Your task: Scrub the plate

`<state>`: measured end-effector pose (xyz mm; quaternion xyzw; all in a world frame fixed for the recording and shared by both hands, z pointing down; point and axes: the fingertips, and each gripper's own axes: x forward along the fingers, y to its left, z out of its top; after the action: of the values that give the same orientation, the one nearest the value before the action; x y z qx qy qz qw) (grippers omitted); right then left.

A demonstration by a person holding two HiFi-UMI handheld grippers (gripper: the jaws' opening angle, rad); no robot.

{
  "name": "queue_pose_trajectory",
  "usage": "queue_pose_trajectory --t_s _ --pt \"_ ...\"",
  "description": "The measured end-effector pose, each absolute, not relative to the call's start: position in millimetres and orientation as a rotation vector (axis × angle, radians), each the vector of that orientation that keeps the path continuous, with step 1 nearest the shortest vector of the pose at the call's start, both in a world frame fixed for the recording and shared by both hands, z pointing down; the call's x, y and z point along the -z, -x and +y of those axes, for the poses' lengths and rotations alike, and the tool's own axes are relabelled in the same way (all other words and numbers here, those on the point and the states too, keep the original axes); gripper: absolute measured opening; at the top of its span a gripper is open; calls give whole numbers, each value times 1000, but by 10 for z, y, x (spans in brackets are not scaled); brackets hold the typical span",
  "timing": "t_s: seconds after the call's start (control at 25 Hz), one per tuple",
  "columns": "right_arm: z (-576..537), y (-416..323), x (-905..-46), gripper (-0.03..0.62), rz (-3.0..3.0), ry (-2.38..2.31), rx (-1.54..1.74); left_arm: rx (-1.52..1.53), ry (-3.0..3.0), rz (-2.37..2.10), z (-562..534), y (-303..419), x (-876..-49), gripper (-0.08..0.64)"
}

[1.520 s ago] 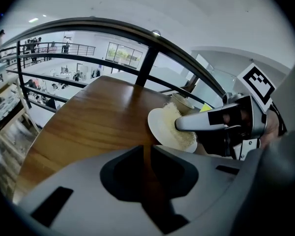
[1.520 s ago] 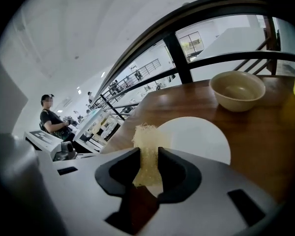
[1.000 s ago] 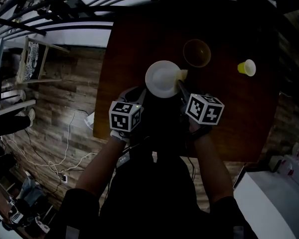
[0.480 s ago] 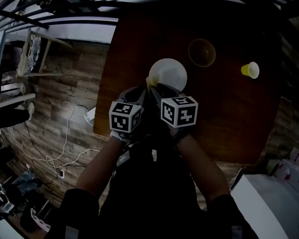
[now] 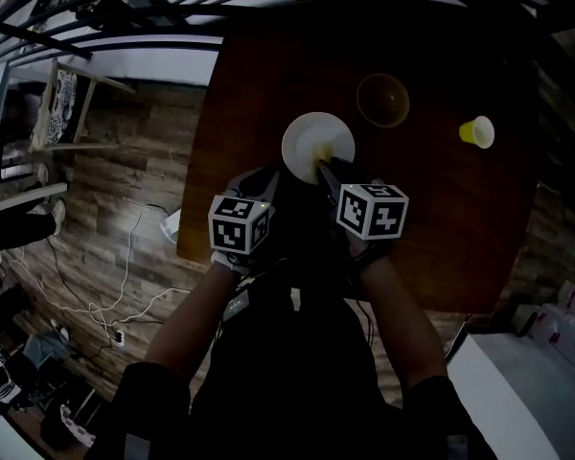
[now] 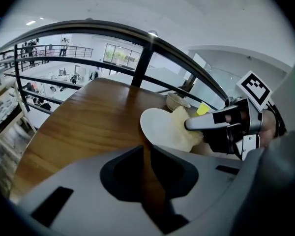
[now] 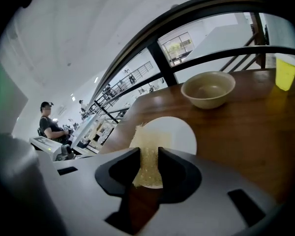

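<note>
I judge the scrubbing under way, not finished. My right gripper (image 7: 148,156) is pinching a pale yellow sponge (image 7: 146,144) and presses it onto the near part of the round white plate (image 7: 179,132), which lies flat on the dark wooden bench (image 7: 236,132). My left gripper (image 6: 146,149) has its jaws drawn nearly together at the plate's near rim. I take it that it is nipping that rim to steady the plate, though the contact itself sits behind the jaws and I cannot be sure. The far half of the plate is bare of the sponge and looks clean white, so I cannot judge how much has been covered. What seems left is working the sponge across the rest. The tan bowl (image 7: 208,88) and yellow cup (image 7: 285,72) stand well apart, beyond the plate.
</note>
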<state>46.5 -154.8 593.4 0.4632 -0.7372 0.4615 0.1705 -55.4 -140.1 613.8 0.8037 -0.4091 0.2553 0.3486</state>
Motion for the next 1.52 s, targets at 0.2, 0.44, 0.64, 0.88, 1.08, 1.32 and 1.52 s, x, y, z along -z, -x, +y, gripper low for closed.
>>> queue_pose_trajectory --t_s 0.2,0.44,0.64,0.88,1.08,1.32,1.52 --pt "-1583 -904 -5855 126 -2060 -1437 -1306 -671 -2101 -1023 -1402 393 -6121 57" --pt "-1607 -925 -5716 127 -2089 -1452 -1246 -686 -2108 -994 -1400 348 -6147 57" --pt "-1513 -509 -5695 126 -2151 -1302 -1230 -662 -2083 -1037 -1423 376 -6103 57" --pt "-1336 -5 -5822 126 -2186 -1115 -1183 -656 -2048 -1070 -1371 550 -6159 57" --pt "-1291 -85 -5875 127 -2166 -1130 -1221 -650 -2018 -1091 -1305 696 -6165 57" --pt "-1310 -641 -5891 126 -2106 -1254 -1233 -633 -2021 -1089 -1281 643 -6090 57" --pt "-1287 -1038 -5847 126 -2052 -1364 -1229 -633 -2047 -1076 -1231 532 -5984 57"
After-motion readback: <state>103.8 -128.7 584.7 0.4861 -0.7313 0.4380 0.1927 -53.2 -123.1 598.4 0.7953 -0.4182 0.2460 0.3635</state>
